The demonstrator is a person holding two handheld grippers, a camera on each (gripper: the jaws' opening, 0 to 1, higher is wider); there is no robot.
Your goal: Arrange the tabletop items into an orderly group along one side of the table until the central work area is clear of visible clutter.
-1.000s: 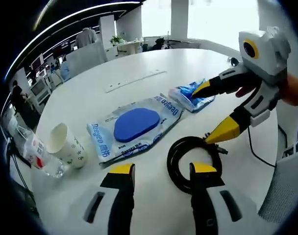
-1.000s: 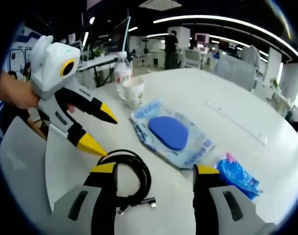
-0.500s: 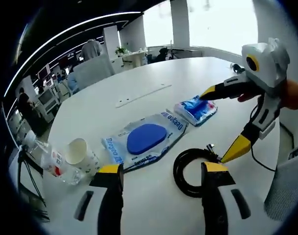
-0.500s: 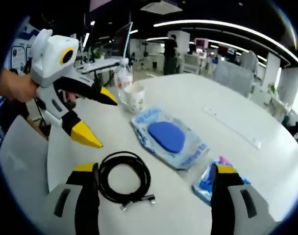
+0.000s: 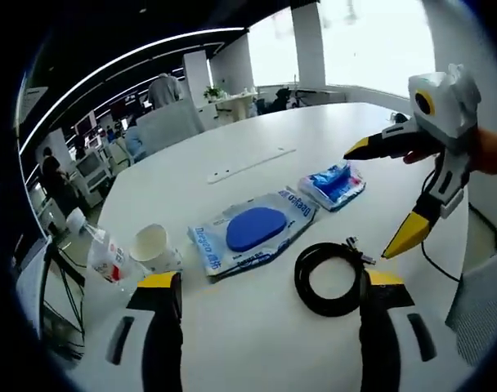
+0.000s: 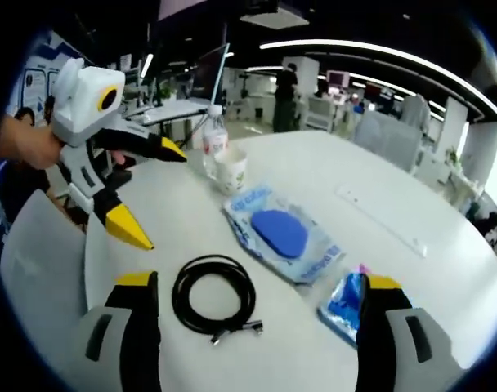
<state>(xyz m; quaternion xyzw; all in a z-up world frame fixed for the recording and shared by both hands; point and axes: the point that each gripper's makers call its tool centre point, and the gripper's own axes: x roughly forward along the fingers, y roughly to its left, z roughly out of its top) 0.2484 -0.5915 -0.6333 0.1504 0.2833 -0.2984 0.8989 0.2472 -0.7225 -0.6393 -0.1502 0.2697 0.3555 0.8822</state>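
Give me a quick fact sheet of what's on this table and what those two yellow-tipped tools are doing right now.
surface: round white table
cable: black coiled cable, lying flat near the table edge
pouch: clear packet with a blue oval pad, mid-table
small packet: blue crinkled wrapper, beside the pouch
cup: white paper cup, upright
bottle: plastic water bottle, next to the cup
left hand-held gripper: open, above the table, holding nothing
right hand-held gripper: open, above the cable, holding nothing
tidiness: items spread out, not yet grouped
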